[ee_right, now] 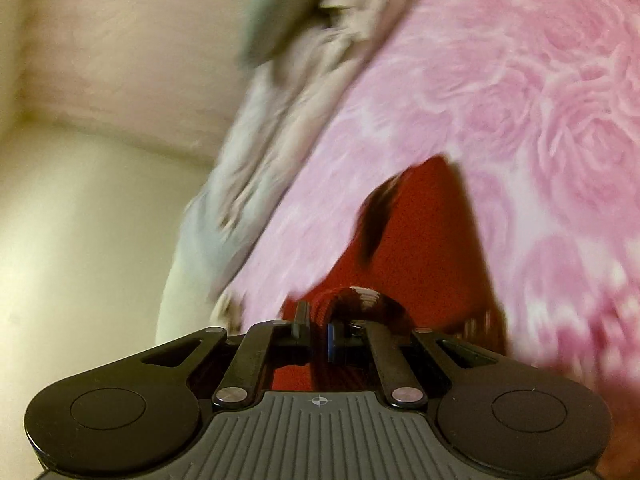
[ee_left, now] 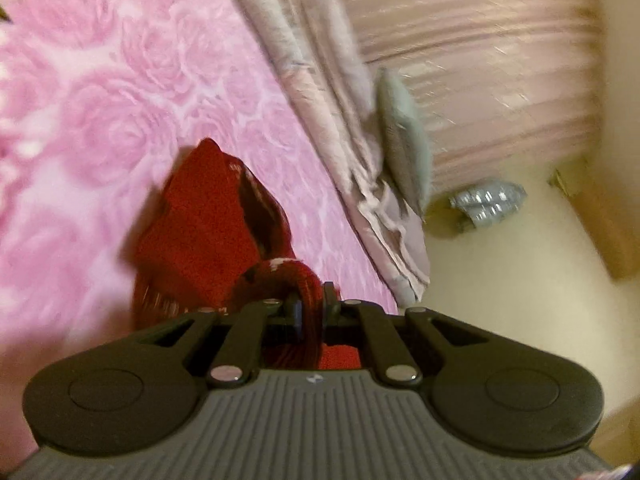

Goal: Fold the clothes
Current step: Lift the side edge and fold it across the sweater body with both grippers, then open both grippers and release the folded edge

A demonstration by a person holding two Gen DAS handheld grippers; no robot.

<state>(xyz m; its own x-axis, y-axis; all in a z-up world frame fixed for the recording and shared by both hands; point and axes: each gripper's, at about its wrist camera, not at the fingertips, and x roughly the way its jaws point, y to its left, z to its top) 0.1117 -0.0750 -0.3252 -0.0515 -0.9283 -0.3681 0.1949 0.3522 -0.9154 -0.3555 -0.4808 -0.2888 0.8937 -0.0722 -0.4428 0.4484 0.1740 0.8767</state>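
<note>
Left gripper (ee_left: pixel 312 308) clamps red garment (ee_left: pixel 200 224); right gripper (ee_right: pixel 318 328) likewise.

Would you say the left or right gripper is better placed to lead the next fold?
Neither clearly: left gripper and right gripper each pinch a ribbed edge of the red garment, lifted over the pink rose blanket.

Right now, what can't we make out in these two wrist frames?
- Red garment: type and fold state unclear; motion blur in both views, near part hidden behind left gripper and right gripper.
- Silver object on floor: left view only, too small and blurred to identify.
- Grey-green cushion: smeared in right view, cut by top edge.
</note>
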